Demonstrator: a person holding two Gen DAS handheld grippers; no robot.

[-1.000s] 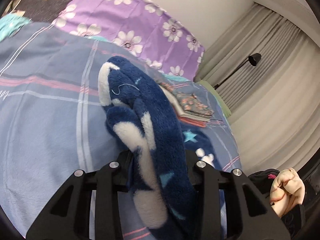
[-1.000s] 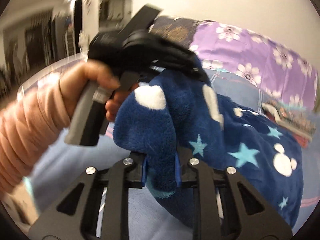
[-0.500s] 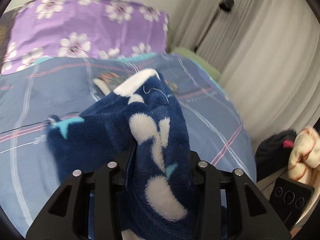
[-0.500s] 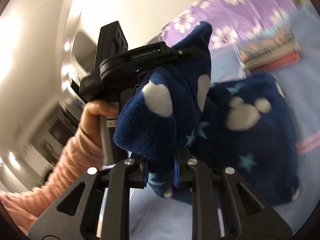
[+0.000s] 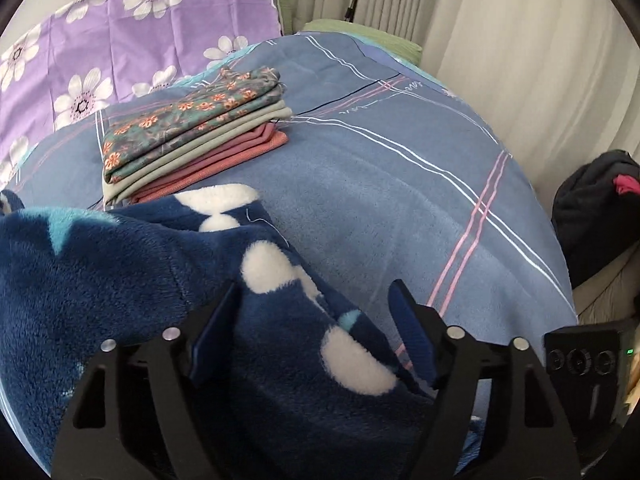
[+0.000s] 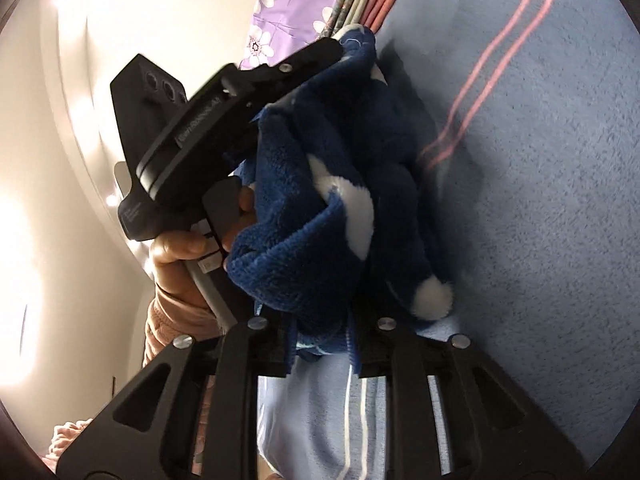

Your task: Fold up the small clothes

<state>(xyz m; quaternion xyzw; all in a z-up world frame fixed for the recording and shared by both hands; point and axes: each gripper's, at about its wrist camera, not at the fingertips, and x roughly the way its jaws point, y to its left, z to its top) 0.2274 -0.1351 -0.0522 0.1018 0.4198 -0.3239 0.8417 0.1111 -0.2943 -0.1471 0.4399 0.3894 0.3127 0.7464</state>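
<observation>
Now the left jaws stand apart over the fleece

Now the left gripper [image 5: 316,328] has its jaws wide apart, having just been opening. The navy fleece [image 5: 132,280] lies between them, but the blue pads [image 5: 412,332] do not press on it: the right-hand pad stands clear of the cloth with bedspread showing beside it, while the fleece rests against the left-hand one. The fleece, dark blue with white blobs and pale blue stars, spreads to the left of this view on the blue plaid bedspread [image 5: 400,184].

Just beyond the fleece sits a stack [image 5: 192,132] of folded clothes, a floral piece on top, grey-green ones under it and pink ones at the bottom. Its near edge is touching or almost touching the fleece; which, the view does not settle. Behind the stack lies a purple flowered pillow [image 5: 132,36]. Pale curtains [image 5: 500,40] hang at the far side, and a dark bag [image 5: 592,208] sits off the bed's right edge.

From the right wrist view, the right gripper [image 6: 320,344] has its jaws close together, clamped on a bunched fold of the fleece [image 6: 320,216]; they have been easing a little wider. This view is rolled onto its side, so the bedspread [image 6: 540,200] fills its right half. The left gripper [image 6: 224,120] shows here too, held by a hand [image 6: 180,256] in a pink sleeve [image 6: 168,320], its tip against the fleece
</observation>
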